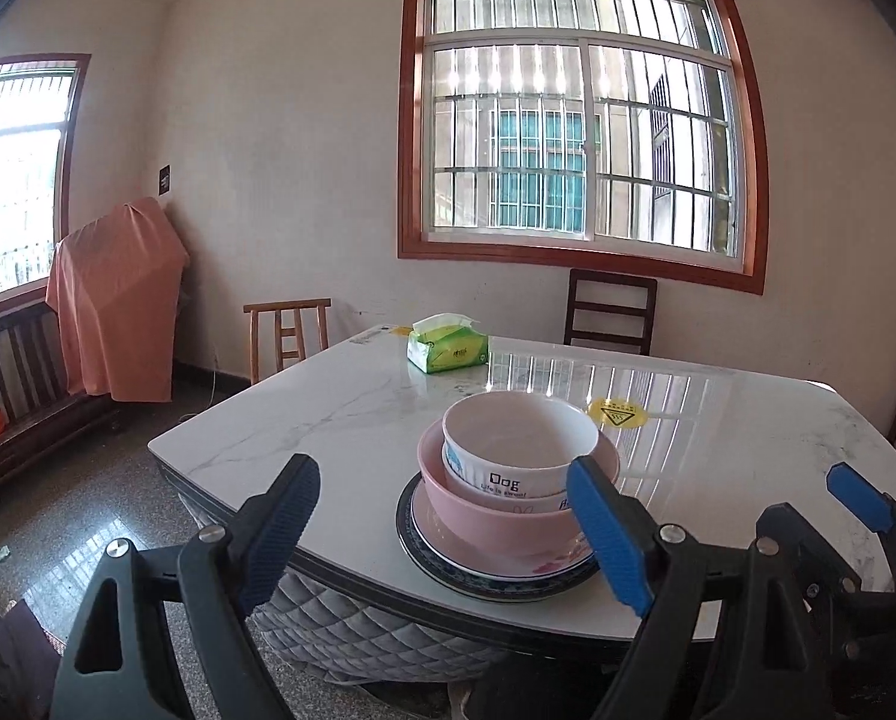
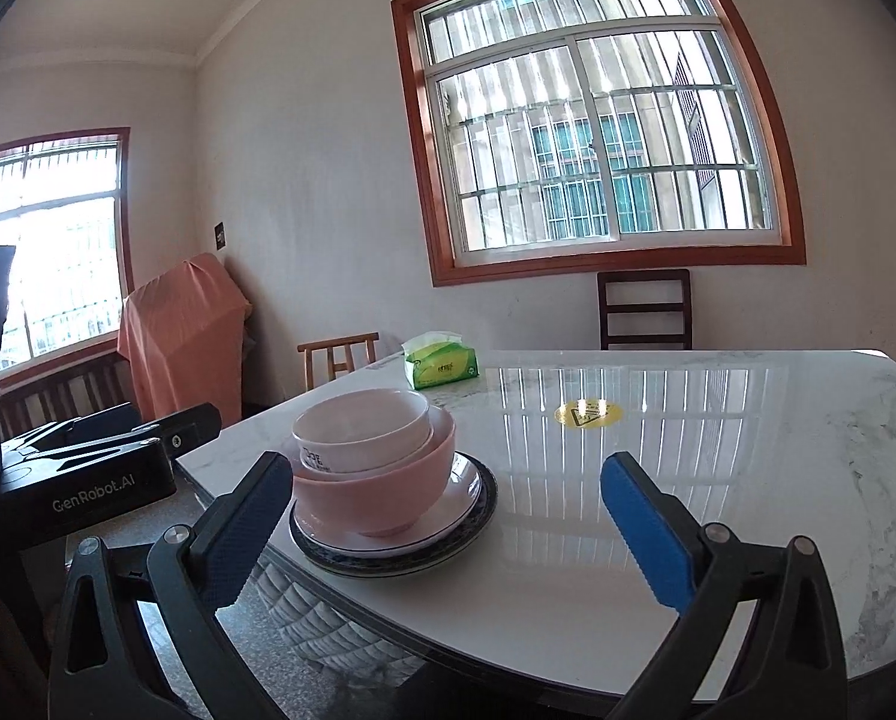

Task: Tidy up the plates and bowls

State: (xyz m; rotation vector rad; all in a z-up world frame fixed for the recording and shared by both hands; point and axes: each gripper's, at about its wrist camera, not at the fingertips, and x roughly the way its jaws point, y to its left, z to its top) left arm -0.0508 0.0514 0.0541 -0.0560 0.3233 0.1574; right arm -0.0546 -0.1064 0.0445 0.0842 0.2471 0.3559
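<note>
Both pairs of tongs hang released and empty just off the near edge of the tabletop (image 1: 352, 396), jaws spread wide. The stack sits close to that edge: a white bowl (image 1: 517, 450) nested in a pink bowl (image 1: 496, 516), resting on a pale plate (image 2: 463, 489) that lies on a blue-rimmed plate (image 1: 448, 573). From the left tongs (image 1: 448, 528) the stack lies straight ahead, slightly right of centre. From the right tongs (image 2: 448, 534) it lies ahead and to the left, near the left finger. The left tongs look nearer and better lined up. Being round, the stack has no long axis. It looks tidy already.
</note>
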